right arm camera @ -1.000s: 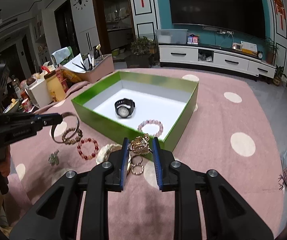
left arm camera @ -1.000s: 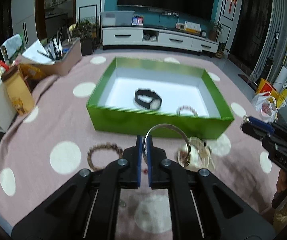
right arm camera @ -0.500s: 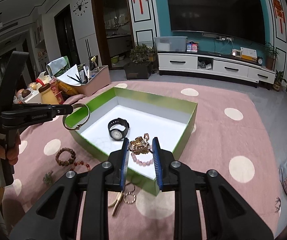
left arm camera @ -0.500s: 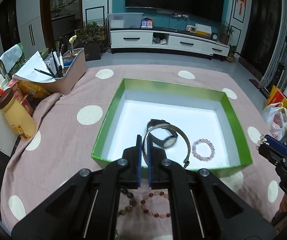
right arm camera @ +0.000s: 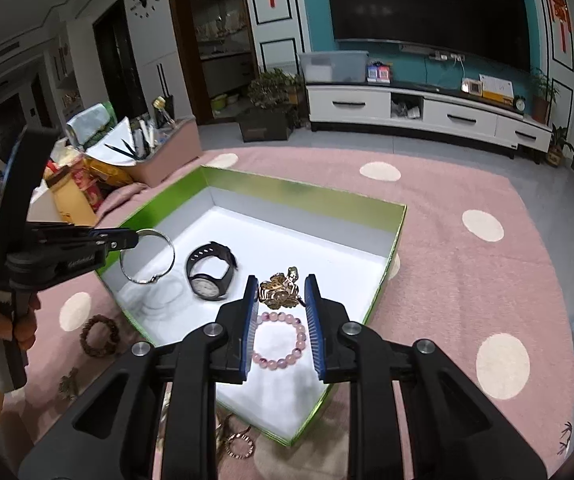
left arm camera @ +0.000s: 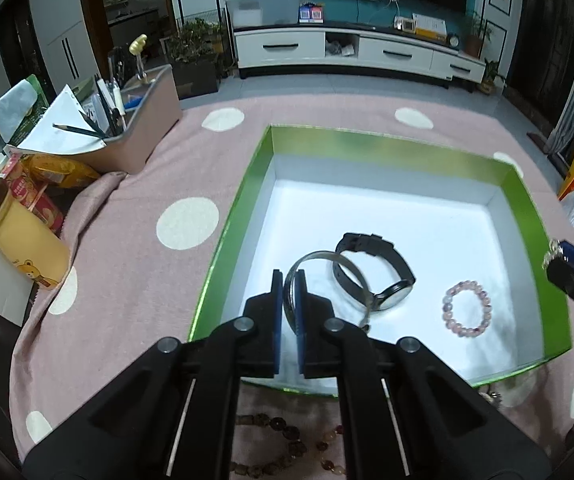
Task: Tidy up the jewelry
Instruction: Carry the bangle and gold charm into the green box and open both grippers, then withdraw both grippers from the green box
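Now both grippers have moved over the green box point(left arm camera: 523, 200): left gripper point(left arm camera: 289, 276) pinching the silver bangle point(right arm camera: 147, 256), right gripper point(right arm camera: 280, 294) seemingly clamping the gold ornament point(right arm camera: 279, 289).

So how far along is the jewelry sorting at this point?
Partway. Done: the black watch and pink bead bracelet lie in the green box. In hand: the left gripper holds a silver bangle over the box, and the right gripper holds a gold ornament above it. Left: the brown bead bracelet and gold ring piece lie on the pink cloth.
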Motion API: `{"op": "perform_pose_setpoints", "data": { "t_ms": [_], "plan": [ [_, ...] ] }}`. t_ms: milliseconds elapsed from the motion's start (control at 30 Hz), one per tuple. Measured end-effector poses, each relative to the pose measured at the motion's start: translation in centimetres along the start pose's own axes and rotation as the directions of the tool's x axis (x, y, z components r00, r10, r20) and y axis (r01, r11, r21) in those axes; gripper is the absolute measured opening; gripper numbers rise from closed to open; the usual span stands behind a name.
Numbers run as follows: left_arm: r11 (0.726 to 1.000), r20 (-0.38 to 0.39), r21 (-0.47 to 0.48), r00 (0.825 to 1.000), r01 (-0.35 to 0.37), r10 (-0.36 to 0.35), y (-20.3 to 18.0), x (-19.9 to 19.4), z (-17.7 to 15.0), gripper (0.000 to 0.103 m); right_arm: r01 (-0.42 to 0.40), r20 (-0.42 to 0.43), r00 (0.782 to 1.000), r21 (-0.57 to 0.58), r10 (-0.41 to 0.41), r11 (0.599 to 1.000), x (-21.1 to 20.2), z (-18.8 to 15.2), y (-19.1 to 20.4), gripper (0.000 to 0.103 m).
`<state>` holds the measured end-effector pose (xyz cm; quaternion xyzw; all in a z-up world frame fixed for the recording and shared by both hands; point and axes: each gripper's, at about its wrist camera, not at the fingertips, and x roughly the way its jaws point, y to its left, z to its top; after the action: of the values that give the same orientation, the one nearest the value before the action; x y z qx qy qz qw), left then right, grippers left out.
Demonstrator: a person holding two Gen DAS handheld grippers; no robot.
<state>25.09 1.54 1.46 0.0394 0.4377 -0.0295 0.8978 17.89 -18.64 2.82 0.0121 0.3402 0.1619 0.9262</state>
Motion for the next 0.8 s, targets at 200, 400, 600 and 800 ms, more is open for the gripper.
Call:
{"op": "perform_pose_setpoints", "data": {
  "t_ms": [200,400,600,800],
  "plan": [
    [1.000,-0.026,0.018,1.000,-0.015,0.016,-0.3,1.7,-0.2,0.007,0.031,-0.036,0.999,-0.018,-0.032,0.999,2.4,0.4,0.0,0.023],
    [1.000,-0.018,0.020,1.000,-0.007,0.007,-0.4,1.8,-0.2,0.012,0.064,-0.046,0.997,-0.013,-0.065,0.998,3.5,0.9,-0.5,0.025],
    [1.000,-0.001,0.007,1.000,0.002,-0.002,-0.4,0.8,-0.2,0.038,0.049,-0.014,0.999,0.039,-0.049,0.998,2.2,0.9,-1.7,0.036],
    [1.000,0.030,-0.012,1.000,-0.005,0.005,-0.2,-1.4,-0.9,0.070,0.033,0.038,0.999,0.083,-0.036,0.996,-1.1,0.0,-2.7,0.042]
  ]
}}
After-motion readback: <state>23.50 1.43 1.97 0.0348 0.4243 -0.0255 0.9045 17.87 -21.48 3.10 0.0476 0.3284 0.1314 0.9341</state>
